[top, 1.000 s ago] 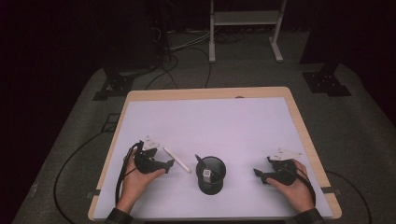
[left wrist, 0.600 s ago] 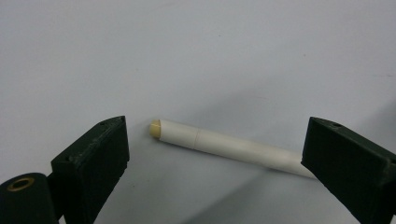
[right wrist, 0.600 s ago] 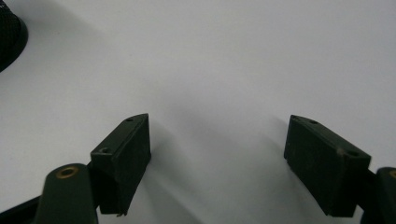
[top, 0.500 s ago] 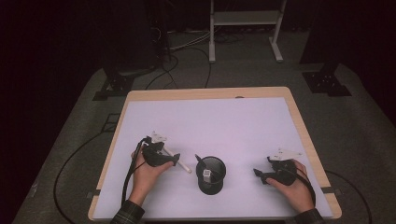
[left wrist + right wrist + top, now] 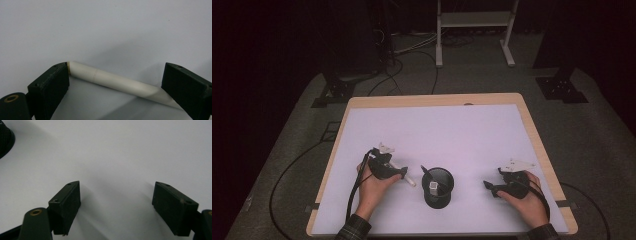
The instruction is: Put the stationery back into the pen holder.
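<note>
A white marker (image 5: 112,81) lies on the white table (image 5: 437,130), slanting across the gap between the jaws of my left gripper (image 5: 117,67). Its left end touches the left jaw and its right end runs behind the right jaw. The jaws stand wide and the marker rests flat on the table. From above, my left gripper (image 5: 399,172) sits over the marker (image 5: 408,181), just left of a black mesh cup (image 5: 438,192). To the right of the cup, my right gripper (image 5: 488,188) rests low over the table, open with bare table between its jaws (image 5: 117,186).
The cup holds a dark stick-like item (image 5: 426,171) and something small and white. Its edge shows at the top left of the right gripper view (image 5: 3,140). The table's wooden rim (image 5: 537,140) frames the surface. Cables and stands lie on the floor behind.
My left gripper has shifted right toward the cup and come down over the white marker. The right gripper and the cup have stayed put.
</note>
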The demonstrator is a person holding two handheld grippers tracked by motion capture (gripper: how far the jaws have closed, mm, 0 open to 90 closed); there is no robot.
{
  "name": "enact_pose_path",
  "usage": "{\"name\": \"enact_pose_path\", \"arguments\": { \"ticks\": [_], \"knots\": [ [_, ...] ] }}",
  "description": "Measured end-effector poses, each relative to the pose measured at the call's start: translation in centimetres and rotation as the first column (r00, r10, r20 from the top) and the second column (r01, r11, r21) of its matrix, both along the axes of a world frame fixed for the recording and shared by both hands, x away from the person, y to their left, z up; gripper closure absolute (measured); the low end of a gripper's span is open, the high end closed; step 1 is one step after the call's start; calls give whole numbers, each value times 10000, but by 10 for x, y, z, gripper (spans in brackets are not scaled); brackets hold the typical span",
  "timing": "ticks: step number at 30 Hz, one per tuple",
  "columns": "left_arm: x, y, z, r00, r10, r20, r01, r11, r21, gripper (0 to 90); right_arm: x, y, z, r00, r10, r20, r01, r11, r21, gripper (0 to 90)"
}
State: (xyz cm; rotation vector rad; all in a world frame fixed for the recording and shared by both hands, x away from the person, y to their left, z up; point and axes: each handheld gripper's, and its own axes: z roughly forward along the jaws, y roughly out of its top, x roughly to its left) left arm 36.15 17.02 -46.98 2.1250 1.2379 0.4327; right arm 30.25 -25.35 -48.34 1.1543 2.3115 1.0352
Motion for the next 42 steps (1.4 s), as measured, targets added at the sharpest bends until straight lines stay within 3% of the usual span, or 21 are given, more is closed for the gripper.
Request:
{"name": "enact_pose_path", "arguments": {
  "ticks": [13,19,42],
  "knots": [
    [-2,5,1,9995,-73,307,61,9992,394,200,0,0,0,10000,2,-4,-2,10000,11,216],
    [-1,12,3,9994,-38,336,30,9997,246,345,0,0,0,10000,2,-8,-2,10000,18,216],
    [2,23,6,9986,-357,380,345,9989,318,639,0,0,0,10000,1,-21,-1,10000,25,216]
  ]
}}
